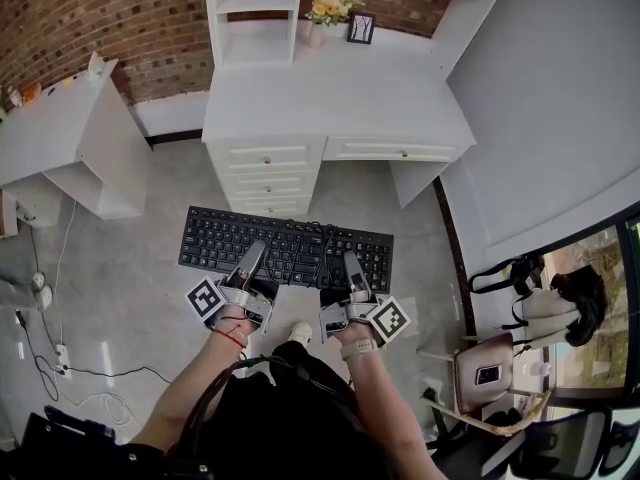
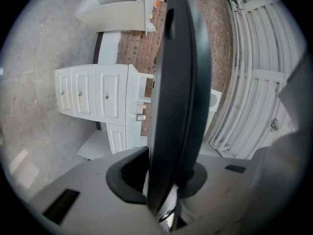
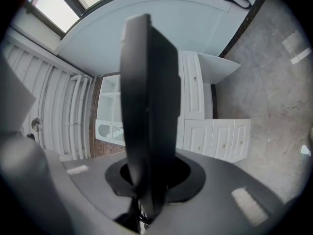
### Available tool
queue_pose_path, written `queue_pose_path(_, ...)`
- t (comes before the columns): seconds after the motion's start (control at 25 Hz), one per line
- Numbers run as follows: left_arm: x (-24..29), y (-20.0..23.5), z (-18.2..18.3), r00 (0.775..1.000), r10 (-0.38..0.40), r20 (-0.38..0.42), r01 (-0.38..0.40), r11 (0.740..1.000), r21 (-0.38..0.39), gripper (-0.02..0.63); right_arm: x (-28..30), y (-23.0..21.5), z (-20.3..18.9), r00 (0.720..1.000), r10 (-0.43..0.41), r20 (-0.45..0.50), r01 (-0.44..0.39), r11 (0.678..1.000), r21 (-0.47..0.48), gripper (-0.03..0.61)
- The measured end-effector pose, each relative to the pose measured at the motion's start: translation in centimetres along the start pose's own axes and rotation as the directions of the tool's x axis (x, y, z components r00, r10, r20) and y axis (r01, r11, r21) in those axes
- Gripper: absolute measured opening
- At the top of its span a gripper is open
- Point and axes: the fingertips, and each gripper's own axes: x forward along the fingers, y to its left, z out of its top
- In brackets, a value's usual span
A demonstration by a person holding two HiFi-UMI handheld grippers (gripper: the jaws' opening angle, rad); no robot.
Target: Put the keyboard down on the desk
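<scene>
A black keyboard (image 1: pixel 285 246) hangs level in the air above the grey floor, in front of the white desk (image 1: pixel 340 98). My left gripper (image 1: pixel 251 255) is shut on its near edge left of the middle. My right gripper (image 1: pixel 351 266) is shut on the same edge right of the middle. The keyboard's cable lies bunched on the keys between them. In the left gripper view the keyboard (image 2: pixel 176 82) stands edge-on, pinched between the dark pads of the left gripper (image 2: pixel 164 182). In the right gripper view the keyboard (image 3: pixel 149 106) likewise sits clamped in the right gripper (image 3: pixel 149 182).
The desk top holds a flower vase (image 1: pixel 328 6) and a small picture frame (image 1: pixel 361 28) at the back, under shelves. Drawers (image 1: pixel 268 178) face me. A second white desk (image 1: pixel 60 128) stands left. A chair (image 1: pixel 490 373) is at the right, and cables (image 1: pixel 50 358) lie on the floor.
</scene>
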Motion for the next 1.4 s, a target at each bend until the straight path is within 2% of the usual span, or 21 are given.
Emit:
queue_pose_path(0.6, 8.8, 1.3, -0.3, 0.998, -0.006, 0.067, 0.005, 1.0, 0.029, 0.049, 7.6, -1.5, 6.7, 0.997, 0.015, -0.075, -0.014, 1.0, 0.016, 0.069)
queue_pose_path(1.12, 12.4, 3.0, 0.6, 0.997, 0.021, 0.074, -0.024, 0.999, 0.027, 0.049, 10.9, -3.4, 8.5, 0.996, -0.008, -0.087, 0.012, 0.999, 0.049, 0.069)
queue_pose_path(1.4, 16.4, 4.8, 2.6, 0.995, 0.047, 0.083, -0.048, 0.999, 0.012, 0.049, 15.3, -5.0, 10.1, 0.995, -0.032, -0.094, 0.037, 0.998, 0.047, 0.069)
